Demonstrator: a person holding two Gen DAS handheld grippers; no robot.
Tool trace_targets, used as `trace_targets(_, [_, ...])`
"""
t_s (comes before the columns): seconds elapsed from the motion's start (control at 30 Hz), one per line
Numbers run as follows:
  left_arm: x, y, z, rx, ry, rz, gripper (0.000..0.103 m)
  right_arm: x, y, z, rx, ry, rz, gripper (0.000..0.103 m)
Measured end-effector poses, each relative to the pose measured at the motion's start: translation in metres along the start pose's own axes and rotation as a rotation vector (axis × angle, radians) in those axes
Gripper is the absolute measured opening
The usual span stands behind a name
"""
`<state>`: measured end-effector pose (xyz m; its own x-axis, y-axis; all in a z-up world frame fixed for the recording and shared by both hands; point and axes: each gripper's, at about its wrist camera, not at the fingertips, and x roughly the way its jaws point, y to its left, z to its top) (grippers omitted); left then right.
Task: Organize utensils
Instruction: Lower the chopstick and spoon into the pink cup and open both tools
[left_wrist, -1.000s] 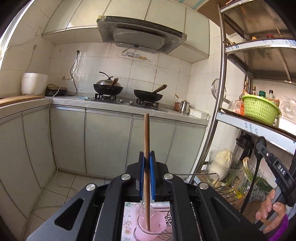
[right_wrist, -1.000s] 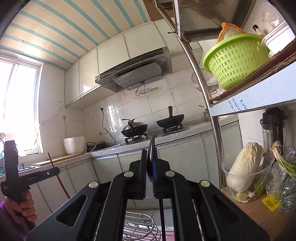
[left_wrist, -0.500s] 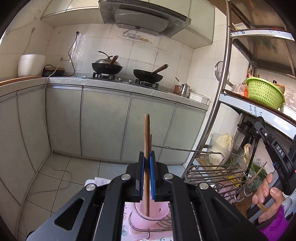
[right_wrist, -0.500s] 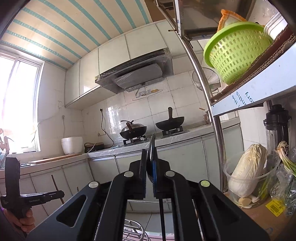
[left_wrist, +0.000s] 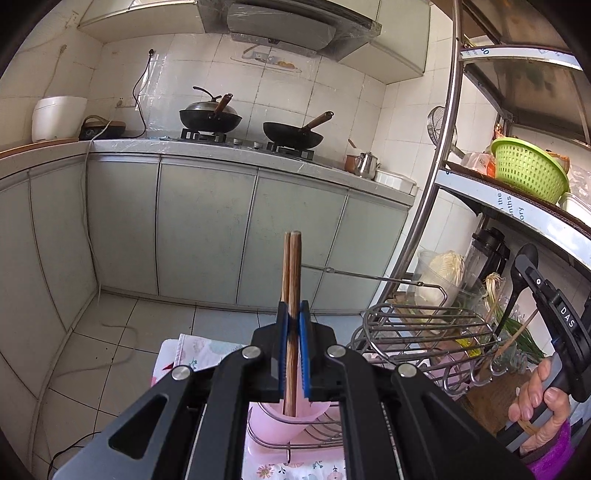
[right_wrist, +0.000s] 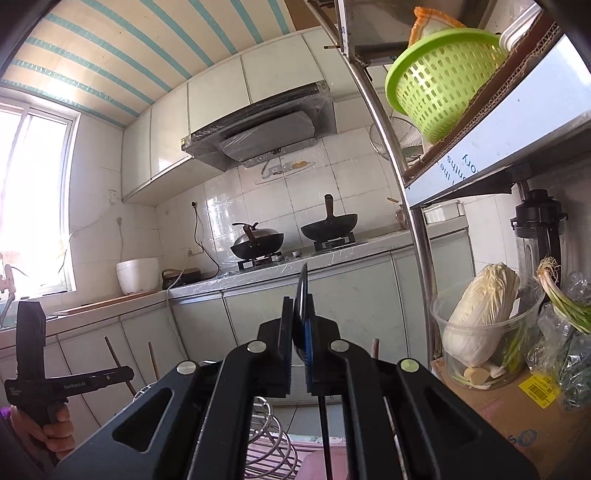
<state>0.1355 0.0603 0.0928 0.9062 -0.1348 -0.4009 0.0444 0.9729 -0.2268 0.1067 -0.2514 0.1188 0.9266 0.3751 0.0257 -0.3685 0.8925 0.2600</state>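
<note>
My left gripper (left_wrist: 292, 314) is shut on a pair of brown wooden chopsticks (left_wrist: 291, 269). They stand upright, with their lower ends inside a pink utensil cup (left_wrist: 288, 417) on the wire dish rack (left_wrist: 421, 328). My right gripper (right_wrist: 298, 314) is shut on a black utensil (right_wrist: 302, 295) with a thin black handle (right_wrist: 325, 435) hanging down over the rack. It shows in the left wrist view (left_wrist: 517, 280) at the right, above the rack. The left gripper and chopsticks (right_wrist: 118, 363) show at the far left of the right wrist view.
A metal shelf unit (left_wrist: 436, 192) stands to the right with a green basket (left_wrist: 528, 168). Below it are a cabbage in a clear tub (right_wrist: 480, 325), green onions (right_wrist: 565, 306) and a blender (right_wrist: 539, 229). Counter cabinets and two woks (left_wrist: 291, 134) lie ahead. A flowered cloth (left_wrist: 199, 350) covers the table.
The left gripper has tipped down and lowered, carrying the chopsticks into the pink cup. The right gripper has stayed shut on the black utensil and shifted only slightly.
</note>
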Motion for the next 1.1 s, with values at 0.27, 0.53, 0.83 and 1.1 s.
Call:
trace_targets(0.27, [0.008, -0.002, -0.008, 0.020, 0.048, 0.010, 0.006, 0.007, 0.009, -0.006, -0.013, 0.087, 0.020, 0.005])
trace_targets(0.53, [0.010, -0.005, -0.010, 0.045, 0.070, 0.014, 0.009, -0.001, 0.009, -0.033, -0.008, 0.235, -0.039, 0.006])
trace_targets(0.83, [-0.006, -0.006, -0.007, 0.051, 0.069, 0.014, 0.040, -0.001, 0.004, -0.049, 0.011, 0.352, -0.082, 0.006])
trace_targets(1.1, [-0.035, -0.004, -0.005, 0.043, 0.041, 0.004, 0.041, -0.011, -0.002, -0.046, 0.062, 0.409, -0.088, 0.049])
